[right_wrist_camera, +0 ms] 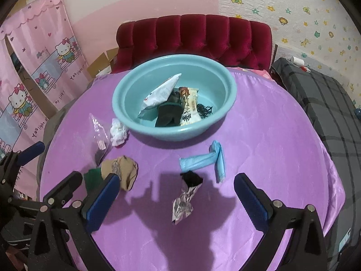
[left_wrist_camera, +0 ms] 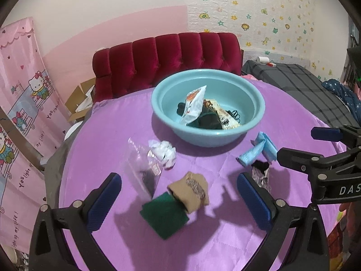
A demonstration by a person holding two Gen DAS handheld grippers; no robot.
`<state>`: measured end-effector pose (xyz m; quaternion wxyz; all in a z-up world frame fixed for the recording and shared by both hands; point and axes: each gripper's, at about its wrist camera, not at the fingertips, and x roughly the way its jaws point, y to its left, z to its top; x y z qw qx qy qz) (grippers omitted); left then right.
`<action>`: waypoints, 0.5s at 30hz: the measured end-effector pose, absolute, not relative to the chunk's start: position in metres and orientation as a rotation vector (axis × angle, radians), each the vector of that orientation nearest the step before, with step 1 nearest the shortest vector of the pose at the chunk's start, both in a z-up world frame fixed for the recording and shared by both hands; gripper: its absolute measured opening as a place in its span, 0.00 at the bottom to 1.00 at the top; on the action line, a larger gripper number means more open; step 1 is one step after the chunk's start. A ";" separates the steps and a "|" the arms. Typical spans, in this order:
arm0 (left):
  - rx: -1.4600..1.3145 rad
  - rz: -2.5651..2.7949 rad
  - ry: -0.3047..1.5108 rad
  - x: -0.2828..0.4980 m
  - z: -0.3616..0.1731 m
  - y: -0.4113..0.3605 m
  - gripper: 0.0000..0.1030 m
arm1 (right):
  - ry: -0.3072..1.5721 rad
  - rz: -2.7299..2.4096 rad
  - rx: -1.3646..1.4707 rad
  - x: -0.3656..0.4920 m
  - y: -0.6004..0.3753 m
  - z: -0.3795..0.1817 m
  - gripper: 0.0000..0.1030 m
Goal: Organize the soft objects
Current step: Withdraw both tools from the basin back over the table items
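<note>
A teal basin (left_wrist_camera: pixel 255 100) (right_wrist_camera: pixel 126 113) stands on the purple table and holds snack packets and dark cloth. My left gripper (left_wrist_camera: pixel 178 194) is open above a tan sock (left_wrist_camera: pixel 194 192) on a green cloth (left_wrist_camera: pixel 164 214). My right gripper (right_wrist_camera: pixel 177 193) is open over a silver foil wrapper (right_wrist_camera: pixel 183 201), which also shows in the left wrist view (left_wrist_camera: pixel 261 174). A blue face mask (right_wrist_camera: pixel 203 160) (left_wrist_camera: pixel 259 149), a crumpled white tissue (left_wrist_camera: pixel 163 151) (right_wrist_camera: pixel 118 132) and a clear plastic bag (left_wrist_camera: pixel 142 169) (right_wrist_camera: pixel 99 135) lie on the table. The sock (right_wrist_camera: pixel 123 171) shows left of the right gripper.
The purple tablecloth (left_wrist_camera: pixel 203 237) covers a round table. A red tufted chair (left_wrist_camera: pixel 169 56) stands behind the basin. A grey plaid bed (right_wrist_camera: pixel 327 103) lies to the right. A pink Hello Kitty curtain (left_wrist_camera: pixel 20 113) hangs at left. The right gripper (left_wrist_camera: pixel 295 146) shows at the left view's right edge.
</note>
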<state>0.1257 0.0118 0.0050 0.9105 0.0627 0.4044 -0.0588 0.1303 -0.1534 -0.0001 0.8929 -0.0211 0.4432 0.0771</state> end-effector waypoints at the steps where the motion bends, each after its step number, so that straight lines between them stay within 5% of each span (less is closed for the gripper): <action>1: 0.126 -0.122 0.835 0.123 0.004 0.012 1.00 | 0.916 0.160 -0.045 0.128 -0.153 -0.002 1.00; 15: 0.121 -0.100 0.874 0.097 -0.035 0.027 1.00 | 0.905 0.176 -0.040 0.105 -0.152 -0.036 1.00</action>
